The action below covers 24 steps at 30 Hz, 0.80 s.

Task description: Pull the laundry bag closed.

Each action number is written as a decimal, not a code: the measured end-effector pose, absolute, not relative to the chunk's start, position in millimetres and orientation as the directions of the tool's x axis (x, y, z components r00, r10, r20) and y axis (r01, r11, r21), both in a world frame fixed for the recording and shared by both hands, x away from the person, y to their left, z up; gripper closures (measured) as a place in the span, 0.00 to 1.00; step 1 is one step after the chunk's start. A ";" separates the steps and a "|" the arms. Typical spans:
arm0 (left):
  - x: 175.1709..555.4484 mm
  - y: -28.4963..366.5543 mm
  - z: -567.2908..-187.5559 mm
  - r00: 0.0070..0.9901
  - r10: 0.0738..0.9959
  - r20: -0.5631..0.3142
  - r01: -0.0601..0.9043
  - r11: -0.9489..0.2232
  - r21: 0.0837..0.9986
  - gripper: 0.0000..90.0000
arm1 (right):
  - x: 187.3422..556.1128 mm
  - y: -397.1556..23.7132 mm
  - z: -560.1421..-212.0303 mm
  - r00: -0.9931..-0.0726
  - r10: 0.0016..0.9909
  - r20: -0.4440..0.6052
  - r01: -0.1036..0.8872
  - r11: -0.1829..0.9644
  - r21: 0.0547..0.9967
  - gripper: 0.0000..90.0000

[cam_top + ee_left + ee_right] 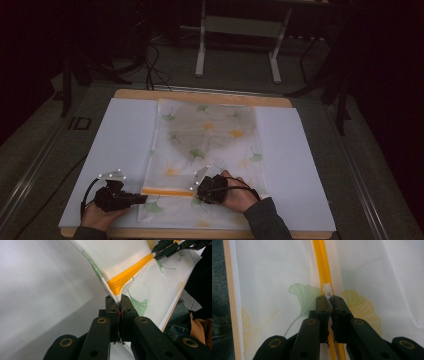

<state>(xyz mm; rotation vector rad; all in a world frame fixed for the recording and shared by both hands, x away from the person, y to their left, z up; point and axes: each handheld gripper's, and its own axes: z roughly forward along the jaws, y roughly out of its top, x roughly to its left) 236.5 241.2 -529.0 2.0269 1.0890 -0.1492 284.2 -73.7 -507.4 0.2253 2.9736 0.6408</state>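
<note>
A white mesh bag (210, 135) printed with green and yellow leaves lies flat on the white mat (120, 145). An orange zipper (167, 191) runs across its near end. My left gripper (145, 198) is shut on the bag's fabric edge at the zipper's left end (119, 302) and lifts that corner a little. The orange zipper (130, 275) stretches away from it toward my right gripper (156, 253). My right gripper (196, 192) is shut on the small white zipper pull (327, 290), with the zipper (322, 262) running straight ahead of its jaws (330, 300).
The mat rests on a wooden board (200, 96) whose edge shows at the back and front. A white metal frame (201, 50) stands on the floor beyond. The surroundings are dark, with cables on the floor at the back left.
</note>
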 end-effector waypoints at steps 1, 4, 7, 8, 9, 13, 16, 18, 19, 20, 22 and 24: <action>236.4 241.3 -529.0 0.619 0.646 -0.446 0.742 -0.296 0.602 0.98 | 284.3 -74.4 -507.7 -0.985 0.162 -0.060 0.123 0.901 0.416 0.94; 236.4 241.3 -529.2 0.618 0.646 -0.447 0.743 -0.296 0.600 0.98 | 284.3 -76.9 -508.1 -0.984 0.167 -0.060 0.128 0.902 0.412 0.94; 236.5 241.3 -529.3 0.618 0.646 -0.448 0.743 -0.296 0.600 0.98 | 284.4 -79.7 -508.3 -0.984 0.171 -0.060 0.132 0.903 0.409 0.94; 236.5 241.3 -529.3 0.617 0.646 -0.449 0.744 -0.295 0.600 0.98 | 284.4 -80.5 -508.3 -0.983 0.172 -0.060 0.133 0.903 0.409 0.94; 236.4 241.3 -529.3 0.617 0.647 -0.448 0.744 -0.294 0.599 0.98 | 284.3 -81.2 -508.4 -0.983 0.175 -0.060 0.136 0.901 0.411 0.94; 236.5 241.5 -529.2 0.619 0.645 -0.448 0.743 -0.296 0.601 0.98 | 284.4 -83.5 -508.0 -0.983 0.175 -0.062 0.135 0.903 0.409 0.94; 236.4 241.5 -529.1 0.619 0.646 -0.447 0.743 -0.295 0.601 0.98 | 284.4 -84.7 -508.2 -0.983 0.174 -0.058 0.135 0.902 0.410 0.94; 236.4 241.5 -529.1 0.619 0.646 -0.447 0.743 -0.295 0.601 0.98 | 284.2 -85.1 -508.2 -0.983 0.176 -0.058 0.138 0.903 0.407 0.94; 236.5 241.4 -529.2 0.619 0.646 -0.447 0.743 -0.296 0.601 0.98 | 284.1 -86.3 -508.1 -0.982 0.178 -0.057 0.139 0.900 0.413 0.94; 236.4 241.4 -529.3 0.618 0.645 -0.450 0.744 -0.294 0.600 0.98 | 284.1 -86.7 -507.9 -0.983 0.177 -0.059 0.138 0.901 0.411 0.94; 236.3 241.8 -529.3 0.617 0.646 -0.450 0.744 -0.294 0.600 0.98 | 284.2 -87.9 -508.0 -0.982 0.177 -0.061 0.137 0.902 0.408 0.94; 236.3 241.8 -529.3 0.617 0.645 -0.450 0.744 -0.293 0.600 0.98 | 284.3 -89.3 -508.1 -0.982 0.182 -0.057 0.143 0.901 0.410 0.94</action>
